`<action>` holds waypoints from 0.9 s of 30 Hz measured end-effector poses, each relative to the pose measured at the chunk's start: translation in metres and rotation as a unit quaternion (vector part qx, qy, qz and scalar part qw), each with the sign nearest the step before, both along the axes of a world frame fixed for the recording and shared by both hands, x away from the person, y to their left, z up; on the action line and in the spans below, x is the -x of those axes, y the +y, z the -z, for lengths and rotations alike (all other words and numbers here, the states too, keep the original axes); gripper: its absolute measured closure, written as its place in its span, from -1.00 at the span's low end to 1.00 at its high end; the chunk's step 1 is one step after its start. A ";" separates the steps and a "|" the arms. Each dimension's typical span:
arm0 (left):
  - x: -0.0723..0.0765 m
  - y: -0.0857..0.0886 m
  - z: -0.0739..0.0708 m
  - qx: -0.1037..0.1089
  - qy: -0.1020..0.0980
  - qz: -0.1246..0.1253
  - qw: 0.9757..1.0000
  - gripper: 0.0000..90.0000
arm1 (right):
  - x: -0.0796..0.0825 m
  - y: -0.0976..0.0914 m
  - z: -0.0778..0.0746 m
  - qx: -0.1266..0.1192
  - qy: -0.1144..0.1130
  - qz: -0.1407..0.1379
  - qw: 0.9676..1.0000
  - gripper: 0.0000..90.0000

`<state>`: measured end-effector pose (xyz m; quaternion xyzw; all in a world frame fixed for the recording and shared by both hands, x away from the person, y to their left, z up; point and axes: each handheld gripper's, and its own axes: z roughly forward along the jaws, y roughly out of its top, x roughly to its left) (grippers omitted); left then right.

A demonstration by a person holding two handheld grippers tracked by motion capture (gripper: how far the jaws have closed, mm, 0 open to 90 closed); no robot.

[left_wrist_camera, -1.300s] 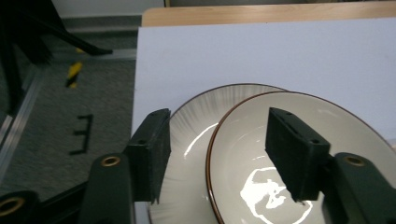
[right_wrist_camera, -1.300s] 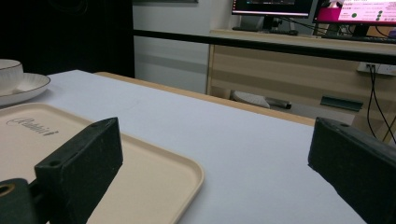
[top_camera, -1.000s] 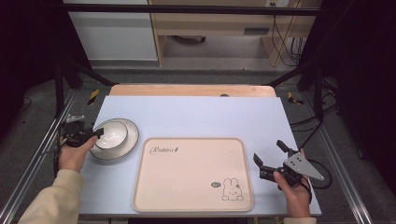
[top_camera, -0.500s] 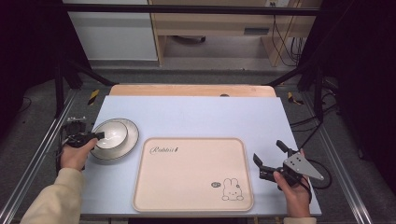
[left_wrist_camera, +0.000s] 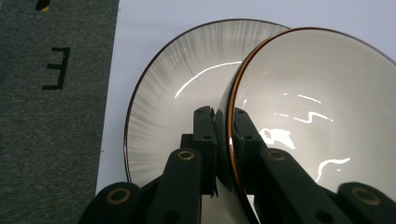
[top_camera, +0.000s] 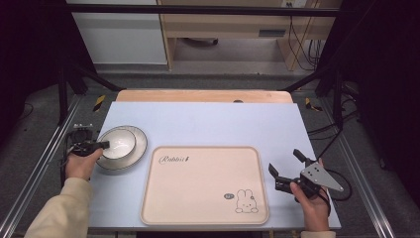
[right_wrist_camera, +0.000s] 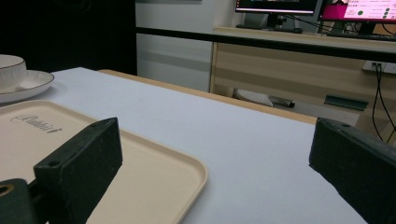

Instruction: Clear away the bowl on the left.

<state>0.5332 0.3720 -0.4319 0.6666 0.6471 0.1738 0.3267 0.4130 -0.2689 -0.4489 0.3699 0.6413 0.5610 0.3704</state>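
At the lower right of the high view, the right gripper (top_camera: 286,169) hangs just off the right edge of the cream tray (top_camera: 198,208), its jaws spread wide with nothing between them. The right gripper view bears this out: the two black jaws stand far apart at the bottom corners of that frame, with only the tray's corner and the pale blue table (top_camera: 223,124) between them.

At the lower left of the high view, a hand in a cream sleeve (top_camera: 59,213) holds the left gripper (top_camera: 103,144) against the left rim of the bowl (top_camera: 119,142). Its jaws have just been closing. In the left gripper view they are clenched on the bowl's (left_wrist_camera: 317,107) dark-edged rim, one pad inside the wall and one outside, pressing on it.

The bowl sits on the ribbed plate (top_camera: 136,151) at the left middle of the high view, just beyond the tray's upper left corner.

Farther off, a wooden board (top_camera: 203,95) runs along the table's far edge.
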 end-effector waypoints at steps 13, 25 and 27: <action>0.006 -0.012 -0.017 0.018 -0.025 0.018 0.999 0.83 | 0.003 -0.002 0.001 0.002 -0.001 0.003 1.000 -0.94; 0.009 -0.036 -0.025 0.030 -0.050 0.057 0.997 0.83 | 0.003 -0.005 0.004 0.000 0.005 0.007 1.000 -0.94; 0.011 -0.041 -0.028 0.025 -0.051 0.068 0.996 0.83 | 0.002 -0.006 0.004 0.000 0.004 0.008 1.000 -0.94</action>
